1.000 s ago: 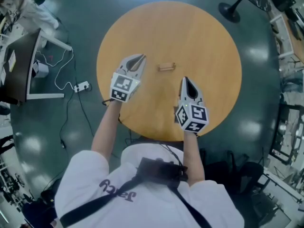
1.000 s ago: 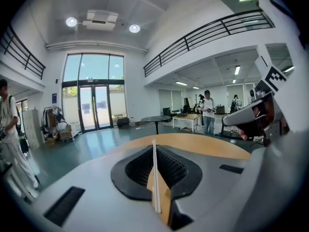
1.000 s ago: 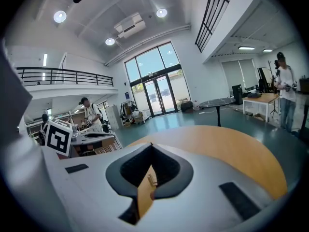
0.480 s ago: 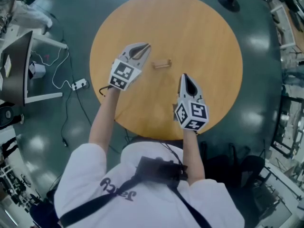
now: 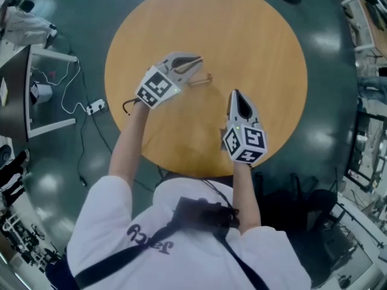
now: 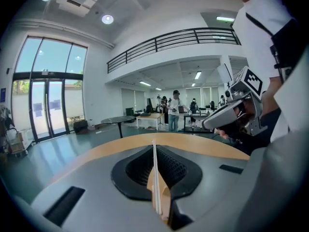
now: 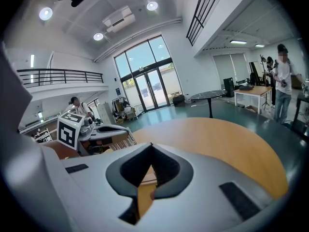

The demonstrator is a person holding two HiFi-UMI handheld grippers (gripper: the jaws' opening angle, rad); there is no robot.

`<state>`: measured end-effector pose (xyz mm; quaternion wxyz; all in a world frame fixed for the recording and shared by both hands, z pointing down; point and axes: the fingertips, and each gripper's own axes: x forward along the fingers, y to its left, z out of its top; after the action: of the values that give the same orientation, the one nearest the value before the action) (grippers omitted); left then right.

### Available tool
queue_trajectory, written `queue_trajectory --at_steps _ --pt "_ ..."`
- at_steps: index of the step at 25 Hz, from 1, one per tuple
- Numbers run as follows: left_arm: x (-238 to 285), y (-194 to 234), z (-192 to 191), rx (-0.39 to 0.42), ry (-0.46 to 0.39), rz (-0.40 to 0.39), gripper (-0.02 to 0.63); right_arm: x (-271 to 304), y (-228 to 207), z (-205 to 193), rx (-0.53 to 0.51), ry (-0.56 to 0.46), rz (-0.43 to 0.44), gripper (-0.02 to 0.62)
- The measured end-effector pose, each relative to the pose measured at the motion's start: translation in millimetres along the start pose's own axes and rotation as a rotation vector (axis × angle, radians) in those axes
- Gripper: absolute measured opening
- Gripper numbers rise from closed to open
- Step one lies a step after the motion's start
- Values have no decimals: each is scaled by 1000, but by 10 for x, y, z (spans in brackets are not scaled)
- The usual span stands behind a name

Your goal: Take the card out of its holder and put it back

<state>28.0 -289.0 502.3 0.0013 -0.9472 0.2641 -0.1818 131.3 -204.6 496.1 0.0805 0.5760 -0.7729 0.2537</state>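
Two grippers hover over the round wooden table (image 5: pixel 254 41). Your left gripper (image 5: pixel 197 61) pinches a thin white card (image 6: pixel 155 178) edge-on, just beside the small wooden holder (image 5: pixel 201 79) above frame centre. Your right gripper (image 5: pixel 235 93), lower right, has its jaws pressed together on nothing. The card looks light, stiff and slick, so grip its upper edge and leave the bottom free for the slot.

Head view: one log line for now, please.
left gripper: shut on card | holder: on table, near left gripper tip | right gripper: shut, empty

holder (image 5: pixel 204 78) partly hidden behind left gripper (image 5: pixel 198 61), card (image 6: pixel 154 173) edge-on, face not vis.
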Motion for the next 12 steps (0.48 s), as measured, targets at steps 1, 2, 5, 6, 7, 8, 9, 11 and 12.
queue_trajectory --at_steps 1,2,5,6,7,8,9,11,12 --pt "32 -31 -15 0 6 -23 28 6 -10 -10 2 4 -1 20" --pt "59 -63 -32 0 12 -46 29 13 -13 -23 4 8 -2 20" --pt "111 -165 -66 -12 18 -107 29 36 9 -50 7 19 1 20" --pt "123 -198 -73 -14 20 -124 29 39 21 -53 6 21 3 20" --pt "135 -228 -81 -15 22 -137 28 39 34 -56 5 24 4 20" --pt "146 -252 -93 -15 25 -146 29 39 46 -61 4 26 5 20" --pt "157 -269 -110 -16 28 -154 28 42 58 -70 4 29 5 20" --pt "177 -279 -147 -21 29 -164 29 60 83 -88 4 34 5 20" --pt "190 -279 -160 -24 29 -167 29 69 89 -91 4 36 4 20"
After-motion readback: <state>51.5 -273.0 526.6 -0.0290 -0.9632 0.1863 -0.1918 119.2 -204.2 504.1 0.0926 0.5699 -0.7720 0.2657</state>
